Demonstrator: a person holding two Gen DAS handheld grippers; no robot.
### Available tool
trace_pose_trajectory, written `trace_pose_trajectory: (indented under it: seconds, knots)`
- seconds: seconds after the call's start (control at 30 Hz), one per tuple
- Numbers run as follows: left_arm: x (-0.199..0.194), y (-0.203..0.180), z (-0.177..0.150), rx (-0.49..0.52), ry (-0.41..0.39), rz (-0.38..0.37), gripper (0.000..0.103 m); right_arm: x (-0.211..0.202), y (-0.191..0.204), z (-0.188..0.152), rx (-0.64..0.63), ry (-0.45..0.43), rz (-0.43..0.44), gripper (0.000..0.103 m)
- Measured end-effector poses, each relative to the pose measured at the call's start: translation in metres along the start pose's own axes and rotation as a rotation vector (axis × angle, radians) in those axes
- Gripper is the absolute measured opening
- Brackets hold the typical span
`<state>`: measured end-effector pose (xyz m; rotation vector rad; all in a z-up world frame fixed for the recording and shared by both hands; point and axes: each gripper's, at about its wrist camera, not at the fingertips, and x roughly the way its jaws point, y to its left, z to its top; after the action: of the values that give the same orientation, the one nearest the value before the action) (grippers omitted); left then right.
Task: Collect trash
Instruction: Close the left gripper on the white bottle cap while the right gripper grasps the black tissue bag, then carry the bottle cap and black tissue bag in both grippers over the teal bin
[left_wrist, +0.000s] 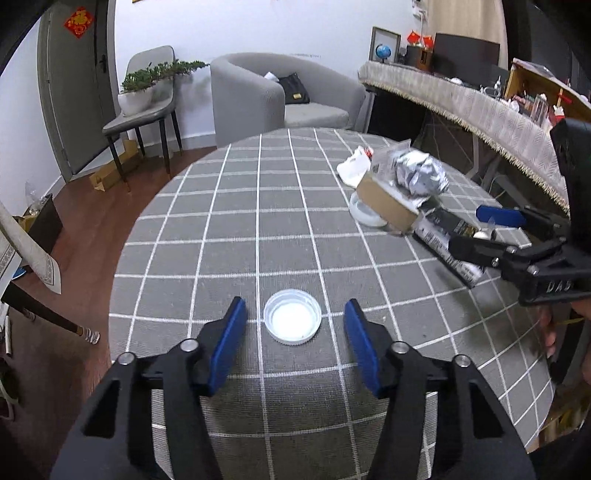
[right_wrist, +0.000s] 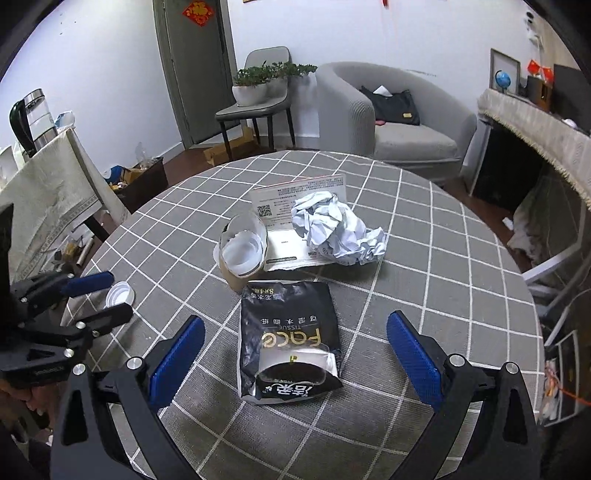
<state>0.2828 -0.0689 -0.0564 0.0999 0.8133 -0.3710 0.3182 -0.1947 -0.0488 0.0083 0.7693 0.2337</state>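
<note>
White round plastic bottle cap (left_wrist: 292, 322) lay open side up on the grey checked cloth surface (left_wrist: 258, 229), between the left gripper's (left_wrist: 294, 323) wide-open, empty jaws.

Black glossy tissue packet (right_wrist: 288, 339) lay between the right gripper's (right_wrist: 295, 343) open, empty jaws; crumpled white paper (right_wrist: 336, 229) and a brown cardboard roll (right_wrist: 242, 258) sat beyond it.

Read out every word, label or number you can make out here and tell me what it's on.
"Face" and "TISSUE": black tissue pack, printed upside down to the right wrist view.
"8" on its far edge; the Chinese characters on the pack are not legible to me.
QR code and fine print on the white leaflet: too small.
Embossed letters on the right tongs body: blurred.
</note>
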Motion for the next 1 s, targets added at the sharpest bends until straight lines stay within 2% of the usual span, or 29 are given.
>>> trace_pose_trajectory:
  seconds: [0.1, 0.2, 0.5, 0.57, 0.63, 0.77, 0.83, 1.0]
  knots:
    - [-0.001, 0.004, 0.000, -0.014, 0.000, 0.003, 0.048, 0.003, 0.003, 0.001, -0.015, 0.015, -0.003, 0.099]
    - [-0.001, 0.007, -0.001, -0.024, -0.003, 0.016, 0.033, 0.008, 0.008, 0.001, -0.042, 0.037, -0.025, 0.099]
    - [-0.024, 0.013, -0.002, -0.051, -0.055, 0.000, 0.032, 0.014, 0.014, 0.001, -0.048, 0.064, -0.062, 0.099]
    - [-0.031, 0.016, -0.004, -0.057, -0.069, -0.004, 0.032, 0.017, 0.015, 0.001, -0.041, 0.080, -0.079, 0.094]
    - [-0.036, 0.020, -0.004, -0.066, -0.077, -0.002, 0.033, 0.020, 0.015, 0.001, -0.032, 0.095, -0.082, 0.082]
    - [-0.048, 0.028, -0.010, -0.073, -0.090, 0.010, 0.033, 0.020, 0.017, 0.005, -0.018, 0.102, -0.094, 0.066]
    - [-0.054, 0.033, -0.012, -0.080, -0.098, 0.013, 0.033, 0.020, 0.020, 0.006, -0.015, 0.107, -0.101, 0.054]
    - [-0.068, 0.048, -0.019, -0.105, -0.121, 0.023, 0.033, 0.011, 0.031, 0.011, -0.008, 0.082, -0.123, 0.051]
